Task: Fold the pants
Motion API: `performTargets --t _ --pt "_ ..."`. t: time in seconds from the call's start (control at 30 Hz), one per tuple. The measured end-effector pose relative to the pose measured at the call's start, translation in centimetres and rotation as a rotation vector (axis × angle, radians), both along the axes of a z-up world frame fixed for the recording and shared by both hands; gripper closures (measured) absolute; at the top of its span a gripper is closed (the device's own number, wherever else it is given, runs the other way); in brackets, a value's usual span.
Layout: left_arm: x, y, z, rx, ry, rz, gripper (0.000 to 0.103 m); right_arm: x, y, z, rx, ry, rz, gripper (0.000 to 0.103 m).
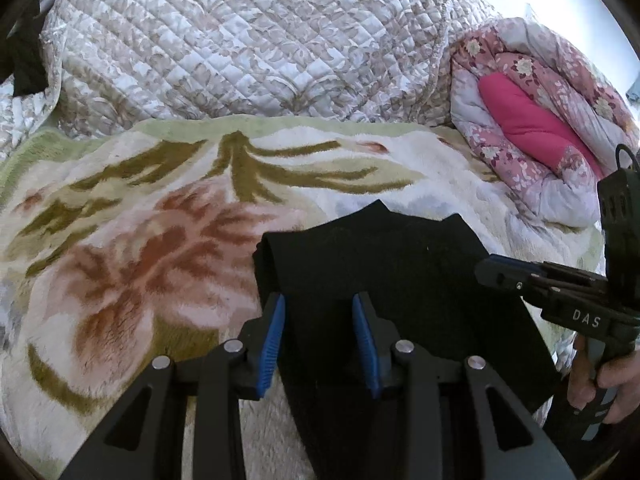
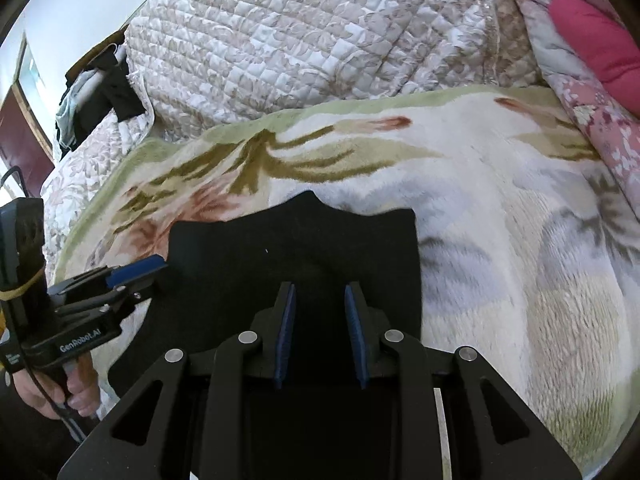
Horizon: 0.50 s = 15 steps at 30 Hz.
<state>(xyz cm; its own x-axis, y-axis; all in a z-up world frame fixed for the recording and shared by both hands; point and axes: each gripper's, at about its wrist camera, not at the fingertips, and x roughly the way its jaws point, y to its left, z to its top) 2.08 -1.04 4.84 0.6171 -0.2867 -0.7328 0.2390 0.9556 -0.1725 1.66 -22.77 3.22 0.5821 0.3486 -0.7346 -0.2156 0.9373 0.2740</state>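
The black pants lie already folded into a compact, squarish stack on the fleece blanket that covers the bed, near its front edge. Taking the pants as the landmark: the left tool hangs over their left edge, its blue pads apart with only dark cloth seen behind them — nothing pinched. The right tool hovers over their near middle, jaws likewise parted and gripping nothing.

The folding looks close to done, so the step in hand seems to be tidying. To do it well, each tool should come down flat on the stack and press the layers outward from the middle, keeping the side edges lined up; the small peak at the far edge of the pants wants smoothing so the top runs straight.

The pants are matte, soft knit, limp and likely to slide on the plush pile beneath. Beyond the pants sits a quilted, diamond-stitched bedspread — and to their far right a rolled pink floral quilt.
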Motion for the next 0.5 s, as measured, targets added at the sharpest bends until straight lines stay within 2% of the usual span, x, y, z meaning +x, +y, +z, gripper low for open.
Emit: performTargets --t 0.3,0.5 --pt "-0.8 0.2 -0.4 0.013 0.006 0.005 0.064 -1.0 -0.8 0.1 -0.029 -0.019 -0.013 0.075" --pt "-0.8 1.2 -0.7 -0.010 0.019 0.032 0.055 -1.2 -2.2 0.1 -0.056 -0.021 -0.063 0.075"
